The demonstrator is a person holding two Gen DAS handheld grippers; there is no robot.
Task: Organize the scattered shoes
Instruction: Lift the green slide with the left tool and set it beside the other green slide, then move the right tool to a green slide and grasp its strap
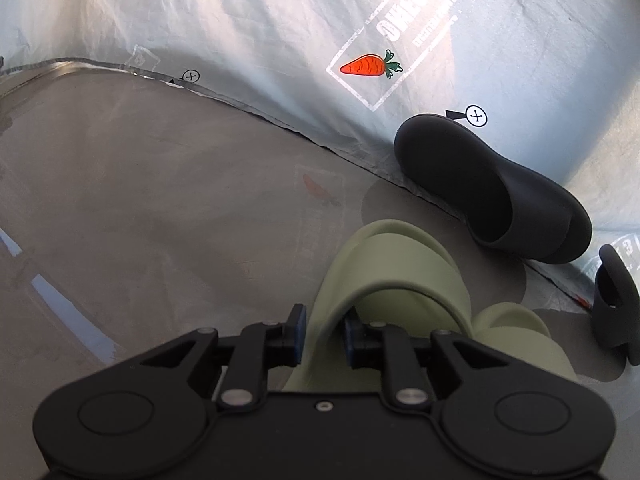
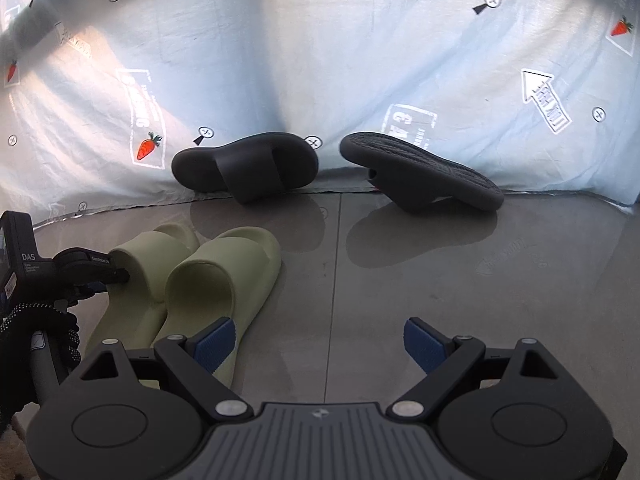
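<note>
Two pale green slides (image 2: 224,276) lie side by side on the grey floor, toes toward the sheet. My left gripper (image 1: 325,334) is shut on the strap of the left green slide (image 1: 400,276); in the right wrist view its finger (image 2: 120,276) sits at that strap. The other green slide (image 1: 512,332) is just to its right. A black slide (image 2: 248,164) rests at the sheet's edge, and a second black slide (image 2: 420,168) is tipped up with its ribbed sole showing. My right gripper (image 2: 319,344) stands open over bare floor, right of the green pair.
A pale blue sheet (image 2: 320,60) printed with carrots and arrows rises behind the shoes, its hem lying on the floor. A gloved hand (image 2: 40,320) holds the left gripper at the left edge. Grey floor tiles (image 2: 440,280) stretch to the right of the green slides.
</note>
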